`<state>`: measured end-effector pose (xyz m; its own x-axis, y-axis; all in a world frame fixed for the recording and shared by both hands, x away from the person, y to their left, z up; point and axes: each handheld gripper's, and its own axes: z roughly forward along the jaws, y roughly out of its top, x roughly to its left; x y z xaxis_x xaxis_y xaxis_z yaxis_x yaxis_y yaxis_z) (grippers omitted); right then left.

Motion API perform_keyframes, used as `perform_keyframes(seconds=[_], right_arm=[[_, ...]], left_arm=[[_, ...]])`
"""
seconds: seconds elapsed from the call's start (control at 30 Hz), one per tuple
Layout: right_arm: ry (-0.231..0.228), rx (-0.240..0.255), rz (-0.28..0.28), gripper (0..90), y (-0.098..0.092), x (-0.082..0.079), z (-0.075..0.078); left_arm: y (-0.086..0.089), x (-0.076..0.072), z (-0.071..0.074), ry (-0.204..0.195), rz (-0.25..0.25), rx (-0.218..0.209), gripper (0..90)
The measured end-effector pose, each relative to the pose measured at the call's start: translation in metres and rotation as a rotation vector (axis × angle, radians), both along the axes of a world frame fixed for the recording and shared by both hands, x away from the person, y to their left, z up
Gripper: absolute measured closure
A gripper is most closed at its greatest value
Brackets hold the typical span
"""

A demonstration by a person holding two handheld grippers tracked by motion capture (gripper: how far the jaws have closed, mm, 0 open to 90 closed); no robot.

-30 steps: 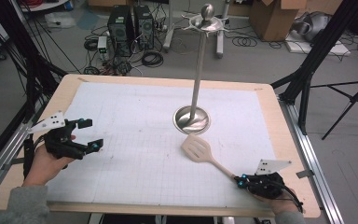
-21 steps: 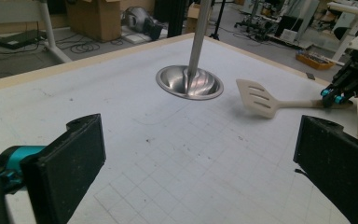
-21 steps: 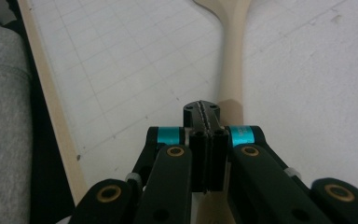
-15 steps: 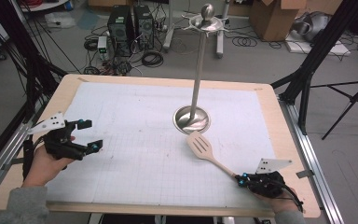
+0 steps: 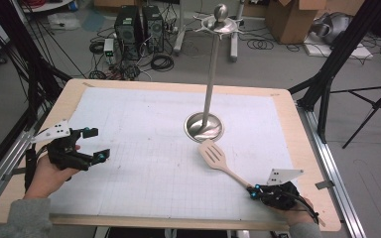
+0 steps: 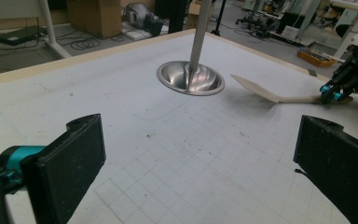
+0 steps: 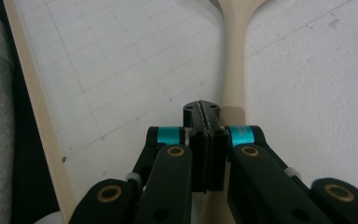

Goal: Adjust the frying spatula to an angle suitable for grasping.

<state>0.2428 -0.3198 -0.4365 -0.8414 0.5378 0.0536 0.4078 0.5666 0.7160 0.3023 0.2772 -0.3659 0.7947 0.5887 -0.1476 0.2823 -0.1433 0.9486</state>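
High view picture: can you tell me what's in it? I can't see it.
The right gripper is shut on the handle of a wooden spatula lying beside a metal stand on the table. The left gripper rests open at the left.

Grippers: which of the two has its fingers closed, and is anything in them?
The right gripper, at the near right table edge: its fingers are shut on the wooden slotted spatula's handle. The left gripper has its fingers spread wide, with nothing between them.

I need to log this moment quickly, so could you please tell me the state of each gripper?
Left gripper: open, holding nothing.
Right gripper: shut on the wooden spatula, at its handle end.
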Motion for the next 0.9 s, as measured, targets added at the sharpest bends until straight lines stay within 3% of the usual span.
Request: perform_keyframes(seconds=[0.43, 0.9], right_arm=[[-0.053, -0.044, -0.036, 90.0, -0.003, 0.003, 0.002], [-0.089, -0.030, -0.123, 90.0, -0.020, 0.022, -0.001]], left_arm=[[0.001, -0.001, 0.001, -0.001, 0.003, -0.002, 2.6], [0.003, -0.006, 0.001, -0.002, 0.011, 0.003, 2.6]])
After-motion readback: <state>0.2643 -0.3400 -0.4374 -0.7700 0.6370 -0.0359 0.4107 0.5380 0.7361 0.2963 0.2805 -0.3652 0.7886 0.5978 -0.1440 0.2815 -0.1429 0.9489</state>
